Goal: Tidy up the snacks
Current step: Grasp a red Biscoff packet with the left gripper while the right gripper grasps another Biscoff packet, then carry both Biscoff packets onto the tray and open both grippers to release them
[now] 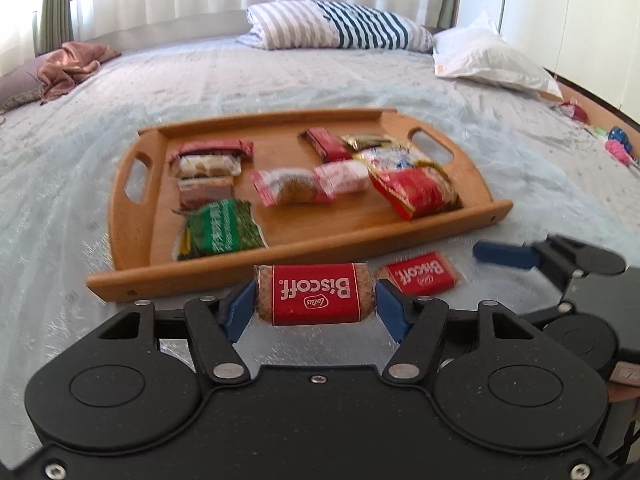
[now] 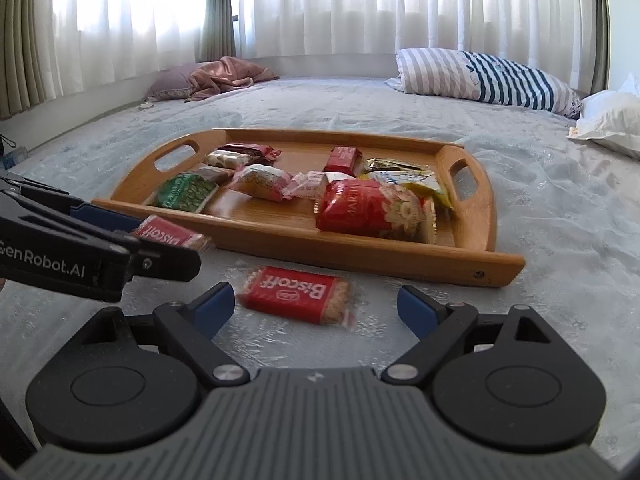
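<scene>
A red Biscoff pack (image 1: 315,298) sits crosswise between the blue pads of my left gripper (image 1: 315,308), which is shut on its two ends, just in front of the wooden tray (image 1: 280,258). The right wrist view shows that same pack (image 2: 160,234) at the left. A second Biscoff pack (image 2: 296,294) lies flat on the bedspread, just ahead of the wide gap of my open right gripper (image 2: 316,304), untouched. In the left wrist view it (image 1: 420,278) lies to the right. The tray (image 2: 360,256) holds several wrapped snacks, among them a green pack (image 1: 220,228) and a large red pack (image 2: 372,212).
Everything rests on a pale blue bedspread (image 2: 560,208). A striped pillow (image 1: 340,26) and a white pillow (image 1: 488,56) lie at the far end, a pink cloth (image 1: 68,64) at the far left. Small colourful items (image 1: 618,146) sit by the right bed edge. Curtains hang behind.
</scene>
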`<state>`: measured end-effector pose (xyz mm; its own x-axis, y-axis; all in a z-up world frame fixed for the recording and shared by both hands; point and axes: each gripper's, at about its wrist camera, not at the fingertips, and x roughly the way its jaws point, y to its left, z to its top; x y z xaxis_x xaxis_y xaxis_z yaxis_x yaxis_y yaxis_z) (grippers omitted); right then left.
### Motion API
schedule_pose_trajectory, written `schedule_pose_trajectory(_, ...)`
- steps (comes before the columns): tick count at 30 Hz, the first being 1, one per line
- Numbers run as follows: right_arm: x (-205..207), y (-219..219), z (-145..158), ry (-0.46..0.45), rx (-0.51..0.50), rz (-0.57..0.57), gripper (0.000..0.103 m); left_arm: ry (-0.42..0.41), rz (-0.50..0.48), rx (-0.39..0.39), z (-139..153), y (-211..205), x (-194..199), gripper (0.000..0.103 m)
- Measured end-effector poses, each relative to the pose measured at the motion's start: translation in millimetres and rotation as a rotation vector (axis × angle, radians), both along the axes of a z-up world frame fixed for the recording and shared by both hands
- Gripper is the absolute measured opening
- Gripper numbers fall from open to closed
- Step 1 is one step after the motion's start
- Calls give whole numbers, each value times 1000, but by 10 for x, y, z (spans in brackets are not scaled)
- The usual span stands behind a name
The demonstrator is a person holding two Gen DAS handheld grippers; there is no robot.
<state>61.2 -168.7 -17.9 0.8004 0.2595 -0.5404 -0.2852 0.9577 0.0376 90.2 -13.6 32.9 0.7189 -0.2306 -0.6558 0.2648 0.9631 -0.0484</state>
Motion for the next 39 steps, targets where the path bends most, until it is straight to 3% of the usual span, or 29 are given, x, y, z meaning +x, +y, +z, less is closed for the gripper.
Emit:
schedule_pose_trajectory(8, 80, 152, 16, 40, -1, -38, 95, -27, 49, -10, 129, 138, 18, 63)
schedule_pose_trajectory(16, 23, 201, 10, 28, -21, -68, 67, -22, 69, -20, 114, 238, 46, 63)
schedule_pose_trajectory(29, -57, 131, 115, 22, 4, -77, 63, -26, 87, -38, 135, 312, 85, 63)
schedule_pose_trajectory(39, -99, -75, 408, -24, 58, -99, 63, -50, 101, -56, 270, 391, 199, 63)
